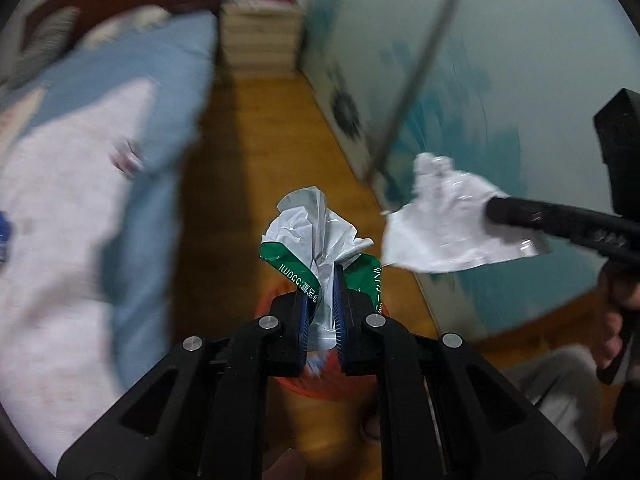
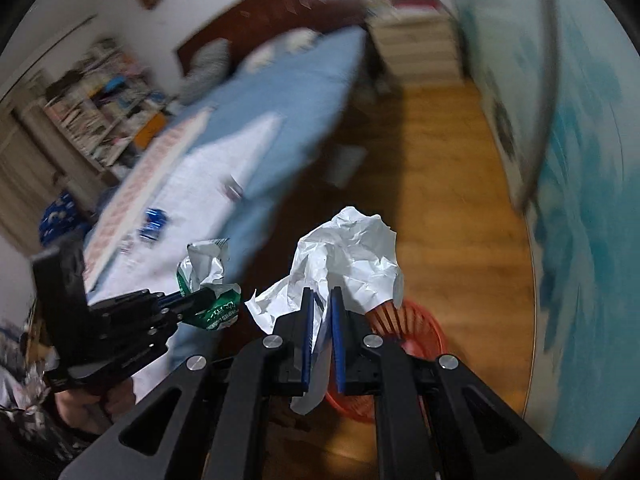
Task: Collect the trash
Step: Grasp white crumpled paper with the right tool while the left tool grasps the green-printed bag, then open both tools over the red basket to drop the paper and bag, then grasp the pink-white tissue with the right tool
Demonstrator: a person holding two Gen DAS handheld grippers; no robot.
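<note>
The left claw (image 1: 322, 280) is pinching a crumpled green-and-white wrapper (image 1: 316, 236), which stands up out of the blue pads at the lower middle of the left wrist view. The right claw (image 2: 322, 304) is pressed onto a crumpled sheet of white paper (image 2: 352, 252), which fans out above its tips at the lower middle of the right wrist view and trails down between the pads.

What the coming move turns on is the red basket (image 2: 416, 324). In the right view it sits on the floor just behind and below the right claw, toward the lower right of centre, its ribbed rim showing past the paper. In the left view only a red sliver (image 1: 320, 384) shows directly beneath the left claw. Both claws seem to hang roughly over it; I judge the left one the more squarely above, though motion blur makes this uncertain. Each load looks ready to drop once the claws spread.

The floor (image 2: 440, 160) is bare wood, running up the frame. A bed with a blue and white cover (image 1: 80, 200) fills the left side, and a pale wall with teal patterns (image 1: 520, 80) fills the right.
</note>
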